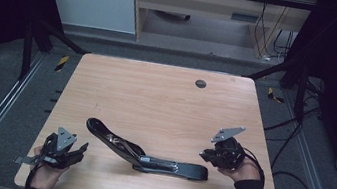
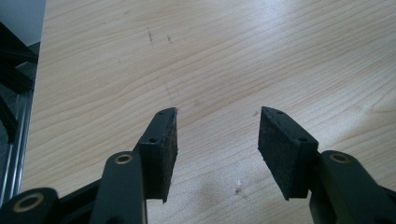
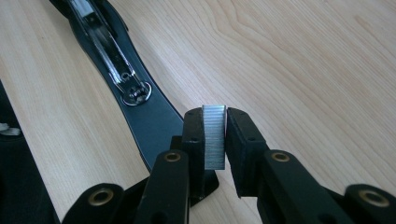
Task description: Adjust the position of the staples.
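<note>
The right gripper [image 3: 215, 135] has its two black pads pinched on a silvery strip of staples [image 3: 215, 137], which stands upright between them, its top edge level with the pad tips. Just beyond those tips lies the black stapler [image 3: 116, 79], swung wide open on the wooden table [image 3: 303, 70], its metal channel and anvil plate bare and facing up. From the high view, the right gripper [image 1: 209, 154] hangs just off the stapler's [image 1: 147, 156] near right end, with nothing lying between the two. The left gripper [image 2: 217, 140] has its jaws spread apart over bare wood, gripping nothing. It sits near the table's front left corner [image 1: 76, 152], a little way from the stapler's raised arm. A small dark round hole [image 1: 200, 83] marks the table's far side, well apart from everything.
</note>
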{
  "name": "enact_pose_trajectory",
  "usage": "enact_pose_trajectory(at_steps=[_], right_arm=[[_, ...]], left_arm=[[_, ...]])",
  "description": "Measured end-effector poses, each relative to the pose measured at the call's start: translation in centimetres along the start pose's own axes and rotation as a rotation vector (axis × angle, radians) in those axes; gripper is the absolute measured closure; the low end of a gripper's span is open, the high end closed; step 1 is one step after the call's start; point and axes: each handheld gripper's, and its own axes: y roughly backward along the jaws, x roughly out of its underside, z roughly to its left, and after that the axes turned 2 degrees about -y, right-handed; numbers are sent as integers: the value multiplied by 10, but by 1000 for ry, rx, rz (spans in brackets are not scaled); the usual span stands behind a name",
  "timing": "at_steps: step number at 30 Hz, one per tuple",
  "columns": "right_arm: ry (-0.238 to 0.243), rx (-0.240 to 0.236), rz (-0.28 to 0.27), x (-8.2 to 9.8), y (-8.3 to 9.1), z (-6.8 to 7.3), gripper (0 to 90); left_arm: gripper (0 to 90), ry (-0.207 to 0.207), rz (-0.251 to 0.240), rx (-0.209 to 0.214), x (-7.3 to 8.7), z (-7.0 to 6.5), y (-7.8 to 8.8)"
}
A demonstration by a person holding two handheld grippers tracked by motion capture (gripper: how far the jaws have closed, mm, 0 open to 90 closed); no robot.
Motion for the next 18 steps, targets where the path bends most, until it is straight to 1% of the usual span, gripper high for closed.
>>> enact_pose_trajectory(at_steps=[3, 5, 6, 9, 10, 11, 12, 16, 18], right_arm=[[10, -6, -8, -5, 0, 2, 780], [8, -16, -17, -8, -1, 3, 780], [16, -19, -20, -9, -1, 3, 780], [24, -34, -44, -13, -2, 3, 780], [20, -35, -43, -14, -3, 4, 780], [32, -43, -53, -16, -4, 5, 780], [31, -43, -54, -18, -5, 6, 780], [56, -45, -65, -23, -7, 9, 780], [65, -57, -73, -26, -7, 10, 780]], left_arm=[[467, -2, -3, 0, 0, 0, 1], [467, -4, -3, 0, 0, -1, 1], [467, -4, -3, 1, -1, -1, 1], [467, -7, -2, 1, 0, -1, 1], [467, -7, -1, 1, 0, -1, 1], [467, -5, -1, 1, 0, -1, 1], [467, -4, -1, 2, 0, -1, 1], [467, -8, -1, 1, 0, -1, 1], [467, -7, 0, 3, 0, -1, 1]])
